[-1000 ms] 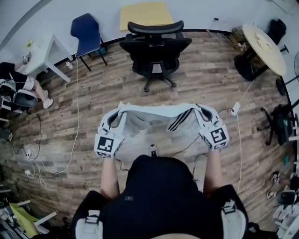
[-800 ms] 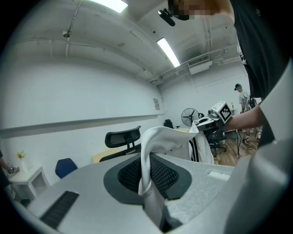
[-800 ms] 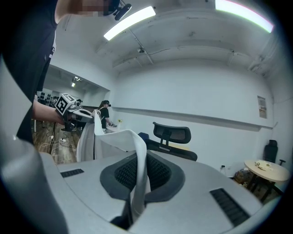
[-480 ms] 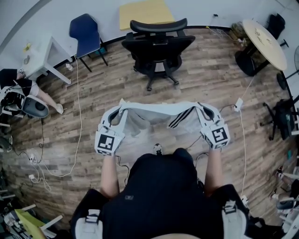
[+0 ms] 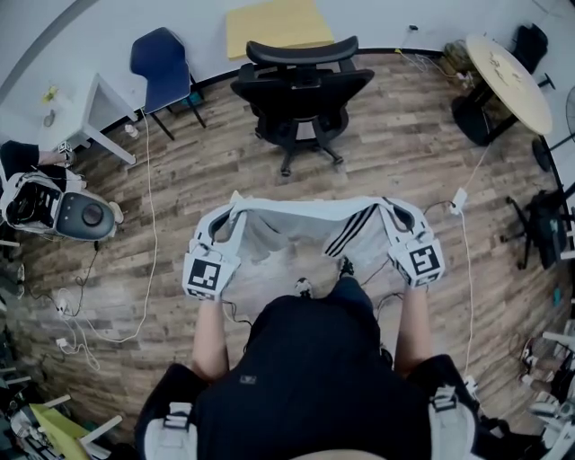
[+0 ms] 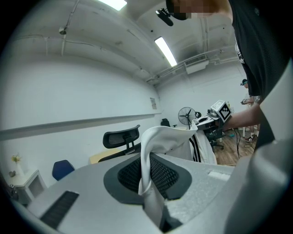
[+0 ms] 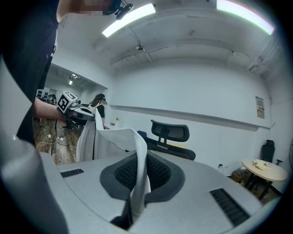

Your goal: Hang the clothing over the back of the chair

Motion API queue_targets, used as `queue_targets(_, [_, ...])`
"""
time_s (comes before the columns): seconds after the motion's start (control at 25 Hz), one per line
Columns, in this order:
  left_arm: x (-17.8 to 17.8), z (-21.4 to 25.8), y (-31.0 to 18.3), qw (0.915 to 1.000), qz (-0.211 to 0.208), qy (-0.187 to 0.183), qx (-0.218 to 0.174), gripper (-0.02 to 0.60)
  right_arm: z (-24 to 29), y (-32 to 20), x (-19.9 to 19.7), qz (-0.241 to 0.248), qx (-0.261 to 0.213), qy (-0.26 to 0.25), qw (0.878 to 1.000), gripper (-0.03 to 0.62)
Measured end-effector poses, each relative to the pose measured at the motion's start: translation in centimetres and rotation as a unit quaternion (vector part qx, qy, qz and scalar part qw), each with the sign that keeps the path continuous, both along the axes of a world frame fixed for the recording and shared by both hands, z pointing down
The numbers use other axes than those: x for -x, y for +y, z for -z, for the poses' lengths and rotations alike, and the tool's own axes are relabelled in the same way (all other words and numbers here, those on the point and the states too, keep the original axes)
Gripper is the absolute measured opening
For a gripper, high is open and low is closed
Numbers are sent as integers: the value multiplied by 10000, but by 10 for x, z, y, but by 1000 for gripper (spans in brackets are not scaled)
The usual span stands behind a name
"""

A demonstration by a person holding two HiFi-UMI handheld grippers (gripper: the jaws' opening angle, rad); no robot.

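A white garment with black stripes hangs stretched between my two grippers in the head view. My left gripper is shut on its left edge, and the cloth runs pinched between the jaws in the left gripper view. My right gripper is shut on the right edge, with cloth clamped between its jaws. The black office chair stands ahead of me by the wall, its back on the far side. It also shows as the chair and the chair in the gripper views.
A blue chair and a white table stand at the back left. A round table is at the back right. A yellow board leans on the wall. Cables trail over the wooden floor. A person with a device is at the far left.
The garment and both grippers keep their place in front of me. The black chair has shifted slightly in view. At the far left the person and device have moved.
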State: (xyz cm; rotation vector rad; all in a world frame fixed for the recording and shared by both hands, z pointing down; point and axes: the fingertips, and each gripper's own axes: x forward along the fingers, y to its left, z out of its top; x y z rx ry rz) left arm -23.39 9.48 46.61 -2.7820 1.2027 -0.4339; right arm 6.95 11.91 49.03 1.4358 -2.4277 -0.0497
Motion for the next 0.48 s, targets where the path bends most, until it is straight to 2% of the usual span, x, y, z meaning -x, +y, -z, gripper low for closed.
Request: queue_targets(0.48, [-44, -2, -49, 9999, 143, -48, 24, 28, -5, -52, -44, 130, 65, 7, 9999, -2])
